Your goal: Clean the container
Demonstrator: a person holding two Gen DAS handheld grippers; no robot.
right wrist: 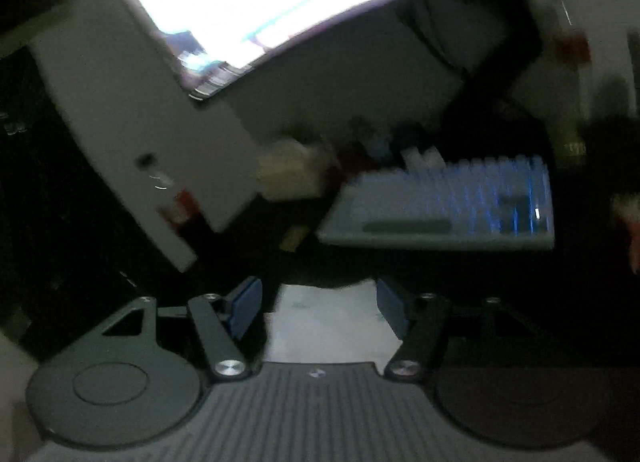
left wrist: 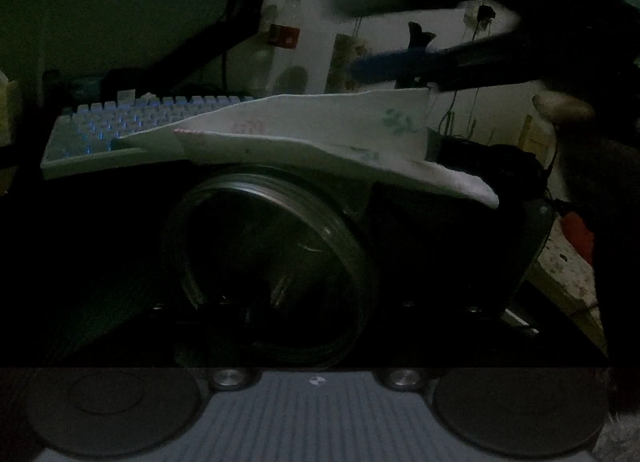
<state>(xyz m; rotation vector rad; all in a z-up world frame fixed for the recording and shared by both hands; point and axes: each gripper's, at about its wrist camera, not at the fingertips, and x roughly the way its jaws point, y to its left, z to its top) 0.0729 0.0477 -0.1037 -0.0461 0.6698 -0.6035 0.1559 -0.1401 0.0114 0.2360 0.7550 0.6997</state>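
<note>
Step in hand: wiping. The left tool (left wrist: pixel 272 246) appears clamped on the sides of the container (left wrist: pixel 272 262), a glass jar with its mouth facing that tool's camera; the dim light makes the contact hard to confirm. The cloth (left wrist: pixel 320 130) lies across the container's upper rim. The right tool (right wrist: pixel 320 310) stands above the container, jaws wide apart, cloth beneath them but not pinched. Next, we judge, the right tool must re-grip the cloth and push it into the container's mouth.
</note>
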